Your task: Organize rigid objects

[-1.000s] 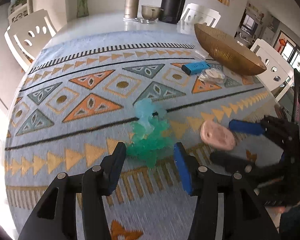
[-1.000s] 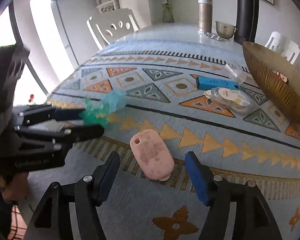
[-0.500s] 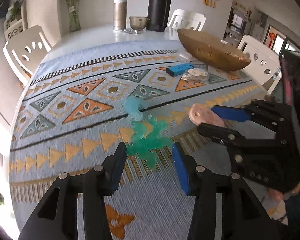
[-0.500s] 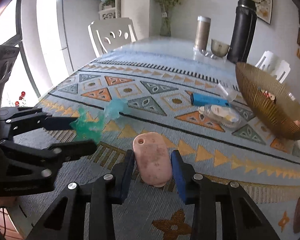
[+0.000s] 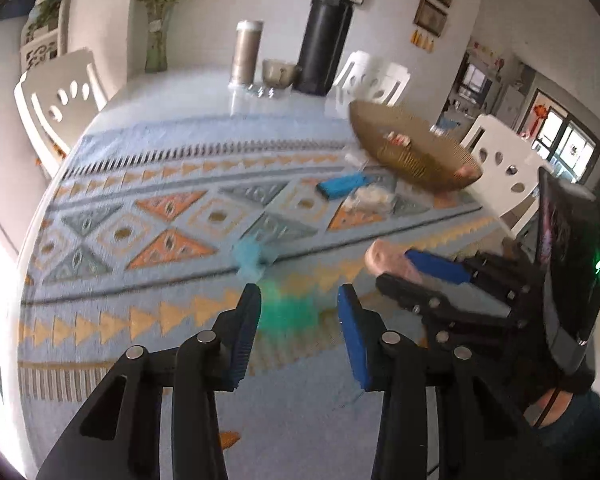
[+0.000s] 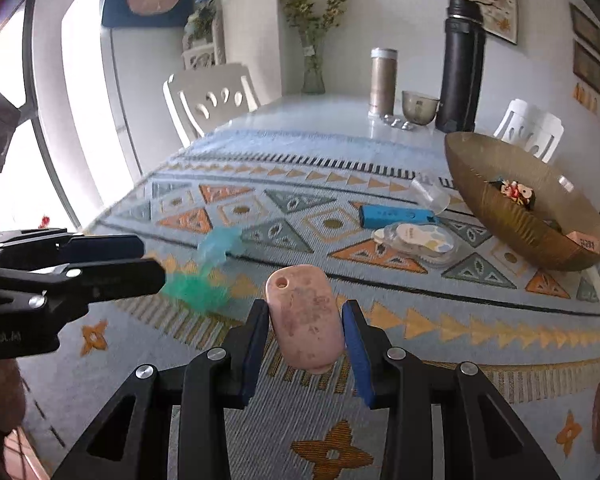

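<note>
A green and teal plastic toy (image 5: 288, 312), blurred, sits between the fingers of my left gripper (image 5: 298, 296), whose jaws are closing on it. In the right wrist view the toy (image 6: 198, 286) hangs at the tips of the left gripper (image 6: 152, 260), just above the patterned cloth. My right gripper (image 6: 306, 308) is shut on a pink oval slab (image 6: 304, 320) with a small hole at its far end, held off the cloth. The left wrist view shows that slab (image 5: 384, 258) in the right gripper (image 5: 392, 268) at the right.
A golden bowl (image 6: 512, 216) holding small items stands at the right. In front of it lie a blue box (image 6: 396, 216), a clear packet (image 6: 416, 240) and a clear lid (image 6: 430, 192). A black flask (image 6: 462, 68), metal tumbler (image 6: 382, 76) and small cup (image 6: 418, 106) stand at the far edge. White chairs surround the table.
Both grippers narrowed and rose. The right one closed on the pink slab and lifted it. The left one closed in around the green toy and came up with it.
</note>
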